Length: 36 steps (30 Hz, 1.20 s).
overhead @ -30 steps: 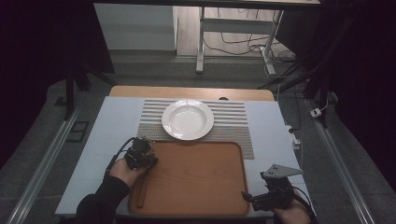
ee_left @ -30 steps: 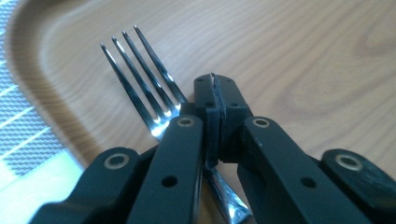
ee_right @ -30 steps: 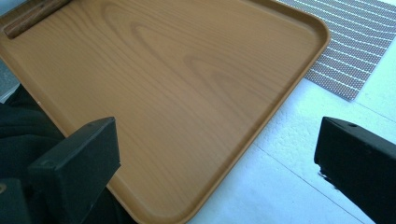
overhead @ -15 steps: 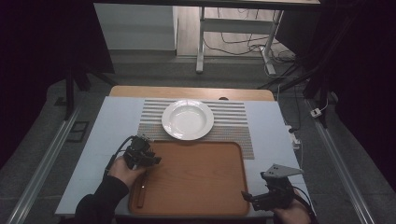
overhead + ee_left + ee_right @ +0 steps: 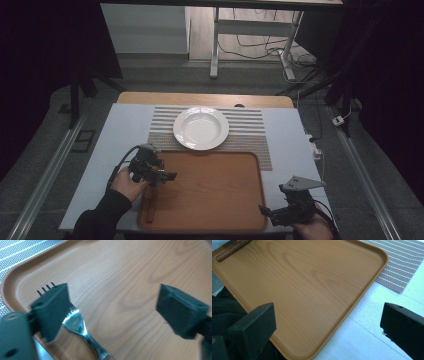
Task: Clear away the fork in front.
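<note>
Over the brown wooden tray's (image 5: 215, 190) left edge, your left gripper (image 5: 112, 305) hangs spread wide above the wooden-handled steel fork (image 5: 80, 327); your right gripper (image 5: 327, 322) gapes at the near-right corner.

**Jaws spread over the tray's corner**

Your right gripper (image 5: 327, 327) hangs with jaws wide apart above the wooden tray (image 5: 312, 285). A dark wooden handle (image 5: 230, 249) lies at its far edge; the striped mat (image 5: 402, 262) sits beyond the corner.

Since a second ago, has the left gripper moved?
Yes. The left gripper has shifted slightly nearer the person and farther over the tray, away from the plate.
</note>
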Each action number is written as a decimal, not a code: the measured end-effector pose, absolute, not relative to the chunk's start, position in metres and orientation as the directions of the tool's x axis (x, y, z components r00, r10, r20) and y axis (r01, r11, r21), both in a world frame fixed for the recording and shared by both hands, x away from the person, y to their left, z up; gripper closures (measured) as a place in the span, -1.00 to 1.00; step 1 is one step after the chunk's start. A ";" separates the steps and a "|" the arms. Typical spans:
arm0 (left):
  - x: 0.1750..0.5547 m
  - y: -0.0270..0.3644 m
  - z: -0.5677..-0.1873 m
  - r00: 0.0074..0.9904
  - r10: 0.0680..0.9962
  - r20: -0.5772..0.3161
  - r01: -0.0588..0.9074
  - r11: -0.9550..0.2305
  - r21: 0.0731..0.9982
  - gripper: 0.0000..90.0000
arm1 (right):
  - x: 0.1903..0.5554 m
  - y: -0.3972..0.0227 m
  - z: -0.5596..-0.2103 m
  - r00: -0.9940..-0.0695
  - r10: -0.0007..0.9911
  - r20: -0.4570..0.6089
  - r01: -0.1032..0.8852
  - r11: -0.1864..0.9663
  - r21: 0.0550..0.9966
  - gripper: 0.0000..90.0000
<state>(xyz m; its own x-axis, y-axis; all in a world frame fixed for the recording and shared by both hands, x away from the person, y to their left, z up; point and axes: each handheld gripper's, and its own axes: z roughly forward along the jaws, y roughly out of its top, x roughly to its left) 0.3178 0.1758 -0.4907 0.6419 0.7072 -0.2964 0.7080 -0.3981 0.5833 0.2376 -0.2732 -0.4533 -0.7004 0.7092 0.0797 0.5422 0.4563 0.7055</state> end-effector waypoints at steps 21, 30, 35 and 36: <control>0.270 0.208 -0.466 0.677 0.669 -0.305 0.648 -0.347 0.678 -1.00 | 0.237 -0.274 -0.453 -0.695 0.714 0.089 0.549 0.446 0.707 -1.00; 0.249 0.221 -0.463 0.667 0.676 -0.312 0.645 -0.315 0.697 -1.00 | 0.237 -0.274 -0.453 -0.695 0.714 0.088 0.549 0.446 0.707 -1.00; 0.238 0.230 -0.463 0.657 0.681 -0.323 0.647 -0.289 0.706 -1.00 | 0.237 -0.274 -0.453 -0.691 0.717 0.091 0.553 0.444 0.705 -1.00; 0.237 0.231 -0.464 0.655 0.682 -0.325 0.647 -0.285 0.707 -1.00 | 0.237 -0.275 -0.453 -0.692 0.716 0.091 0.553 0.444 0.705 -1.00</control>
